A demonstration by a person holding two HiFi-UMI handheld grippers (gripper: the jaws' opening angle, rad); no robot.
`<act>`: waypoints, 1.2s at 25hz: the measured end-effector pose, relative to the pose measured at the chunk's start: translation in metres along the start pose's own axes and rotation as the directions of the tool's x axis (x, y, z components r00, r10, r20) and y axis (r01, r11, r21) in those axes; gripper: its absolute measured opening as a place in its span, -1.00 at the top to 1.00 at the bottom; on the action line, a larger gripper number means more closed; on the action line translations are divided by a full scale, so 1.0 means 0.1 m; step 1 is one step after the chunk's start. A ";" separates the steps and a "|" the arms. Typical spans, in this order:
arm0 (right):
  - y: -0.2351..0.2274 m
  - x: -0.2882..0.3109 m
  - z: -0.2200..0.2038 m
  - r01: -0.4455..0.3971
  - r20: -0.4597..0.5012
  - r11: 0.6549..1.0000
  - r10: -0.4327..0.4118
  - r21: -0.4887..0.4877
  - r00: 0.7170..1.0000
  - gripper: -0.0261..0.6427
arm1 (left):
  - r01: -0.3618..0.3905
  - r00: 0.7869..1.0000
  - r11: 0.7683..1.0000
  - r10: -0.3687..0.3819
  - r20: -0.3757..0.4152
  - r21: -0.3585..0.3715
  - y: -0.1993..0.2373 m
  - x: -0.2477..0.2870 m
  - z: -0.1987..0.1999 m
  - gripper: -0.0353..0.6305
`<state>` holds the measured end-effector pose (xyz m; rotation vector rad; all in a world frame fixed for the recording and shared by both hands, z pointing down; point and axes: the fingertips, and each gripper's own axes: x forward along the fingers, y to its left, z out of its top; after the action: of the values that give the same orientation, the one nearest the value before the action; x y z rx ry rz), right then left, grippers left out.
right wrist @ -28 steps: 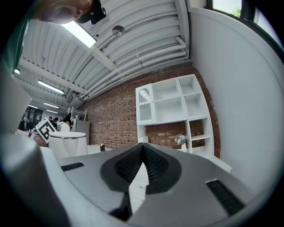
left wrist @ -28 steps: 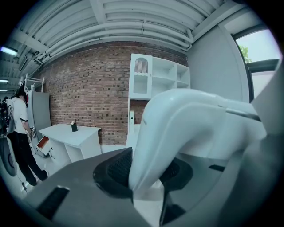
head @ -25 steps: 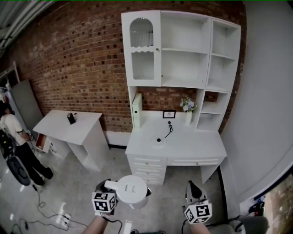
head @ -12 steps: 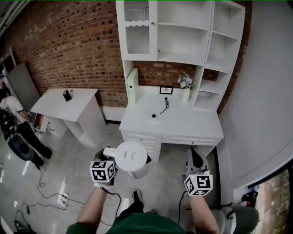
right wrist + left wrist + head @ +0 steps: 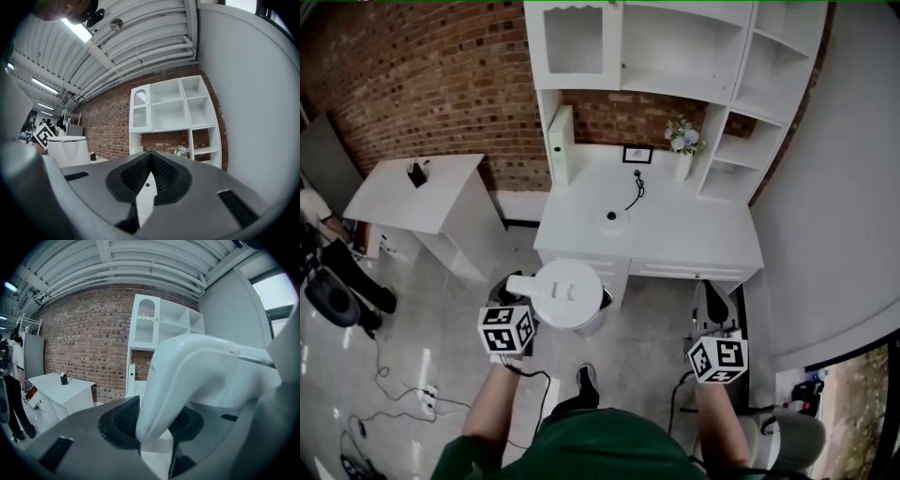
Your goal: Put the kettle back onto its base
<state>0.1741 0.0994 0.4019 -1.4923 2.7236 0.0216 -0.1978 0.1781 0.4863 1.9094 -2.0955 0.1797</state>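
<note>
Kettle [image 5: 567, 292] looks rigid, smooth and likely weighty. Fingers of the left gripper [image 5: 157, 425] pinch its handle [image 5: 187, 376], the sound hold. Right gripper [image 5: 149, 178] is empty, its fingers pressed together.

A white worktop [image 5: 694, 242] stands against a brick wall [image 5: 422, 75] under a white shelf unit [image 5: 675, 56]. At its back are a vase of flowers [image 5: 682, 142], a small picture frame [image 5: 637, 154] and an upright white folder [image 5: 559, 142]. To the left, a smaller worktop [image 5: 398, 204] carries a dark pot [image 5: 417, 173]. A person [image 5: 328, 272] stands at the left edge, and a power strip [image 5: 428, 400] lies on the floor.
</note>
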 end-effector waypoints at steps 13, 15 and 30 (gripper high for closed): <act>-0.07 1.36 -0.16 0.064 -0.071 0.998 -0.065 -0.022 0.995 0.89 | 0.066 0.997 0.998 -0.067 -0.028 -0.017 0.49 1.49 0.33 0.44; -0.08 1.49 -0.18 0.075 -0.076 0.997 -0.077 -0.023 0.994 0.89 | 0.079 0.996 0.997 -0.079 -0.038 -0.011 0.53 1.65 0.35 0.44; -0.54 2.32 -0.46 0.055 -0.098 0.998 -0.054 0.014 0.994 0.89 | 0.058 0.997 0.998 -0.060 -0.054 -0.031 0.54 2.51 0.48 0.44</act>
<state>0.0933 -0.1262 0.4391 -1.6044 2.7487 -0.0772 -0.2753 -0.0689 0.5228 1.9246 -1.9935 0.1850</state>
